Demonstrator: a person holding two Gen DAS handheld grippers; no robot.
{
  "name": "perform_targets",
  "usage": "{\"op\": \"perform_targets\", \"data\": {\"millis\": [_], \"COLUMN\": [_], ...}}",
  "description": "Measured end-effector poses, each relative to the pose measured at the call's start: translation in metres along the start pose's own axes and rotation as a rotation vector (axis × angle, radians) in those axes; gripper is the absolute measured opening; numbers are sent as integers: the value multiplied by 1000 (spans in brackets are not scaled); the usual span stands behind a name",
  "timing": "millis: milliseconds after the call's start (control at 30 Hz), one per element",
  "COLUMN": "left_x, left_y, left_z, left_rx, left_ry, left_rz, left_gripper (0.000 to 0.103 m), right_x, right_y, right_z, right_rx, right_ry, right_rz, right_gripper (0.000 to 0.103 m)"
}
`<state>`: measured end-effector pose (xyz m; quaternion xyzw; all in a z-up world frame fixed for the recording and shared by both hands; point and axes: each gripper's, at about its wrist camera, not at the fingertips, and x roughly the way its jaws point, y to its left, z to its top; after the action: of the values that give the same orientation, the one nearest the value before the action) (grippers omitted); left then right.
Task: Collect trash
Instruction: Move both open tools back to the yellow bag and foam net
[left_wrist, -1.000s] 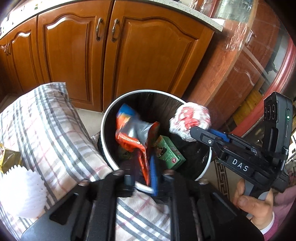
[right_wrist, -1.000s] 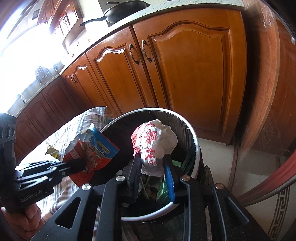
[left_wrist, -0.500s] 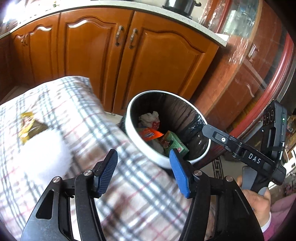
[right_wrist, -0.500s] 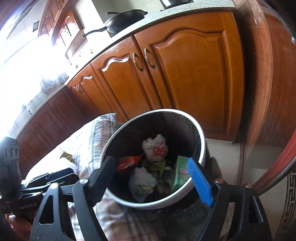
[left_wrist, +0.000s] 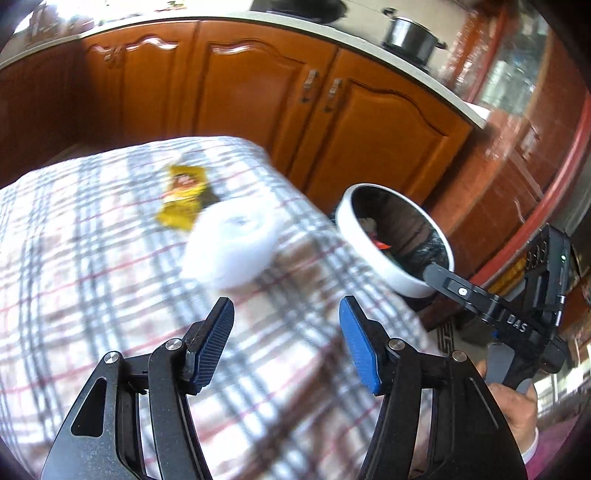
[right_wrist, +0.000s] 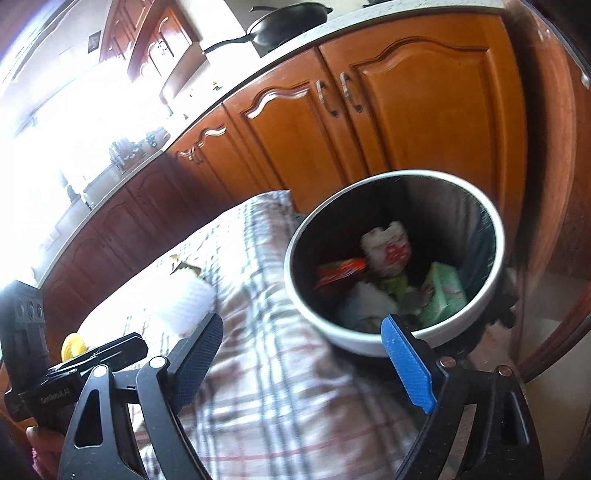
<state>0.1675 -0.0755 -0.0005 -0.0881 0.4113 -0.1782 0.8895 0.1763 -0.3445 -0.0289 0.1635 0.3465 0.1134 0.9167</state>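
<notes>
A round white-rimmed bin (right_wrist: 495, 236) stands beside the plaid-covered table (right_wrist: 280, 387); it also shows in the left wrist view (left_wrist: 351, 229). It holds a white-and-red crumpled bag (right_wrist: 386, 253), an orange wrapper (right_wrist: 338, 271) and a green carton (right_wrist: 445, 291). On the cloth lie a white foam net (left_wrist: 232, 247) and a yellow wrapper (left_wrist: 183, 192). My left gripper (left_wrist: 286, 343) is open and empty over the cloth, short of the foam net. My right gripper (right_wrist: 303, 360) is open and empty at the bin's near rim.
Wooden kitchen cabinets (left_wrist: 258, 96) run behind the table and bin. A black pan (right_wrist: 288, 22) and a metal pot (left_wrist: 412, 35) sit on the counter. A small yellow thing (right_wrist: 72, 345) lies at the cloth's left end. A red-framed glass cabinet (left_wrist: 535, 147) stands right.
Both grippers opened and dropped the orange wrapper and the white-and-red bag into the bin. Both then pulled back; the left swung toward the table.
</notes>
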Motion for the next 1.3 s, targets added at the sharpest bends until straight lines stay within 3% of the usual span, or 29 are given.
{"op": "perform_targets", "data": {"millis": [400,767,1000,1233,1267,1300], "left_x": [-6,-2,0,10,13,15], "left_y": [77,108,131,131,129,127], "left_z": [-11,-4,5,17,20,23], "left_rx": [-140,-180,-209,-192,-189,-185], "left_ry": [7,2,-2,3,4,5], "left_rz": [96,119,146,143,140,136], "left_gripper": [60,60,60,60,60,60], "right_x": [30,58,78,110,112,116], "right_y": [56,84,116,133,132,131], "right_z": [-19,-10,-8,0,1,2], "right_rx": [-65,-58,-144,-202,-205,-209], "right_ry": [71,102,129,154,156,160], "right_rz": [76,123,185,181,180,175], "right_gripper": [89,89,89,88,82,65]}}
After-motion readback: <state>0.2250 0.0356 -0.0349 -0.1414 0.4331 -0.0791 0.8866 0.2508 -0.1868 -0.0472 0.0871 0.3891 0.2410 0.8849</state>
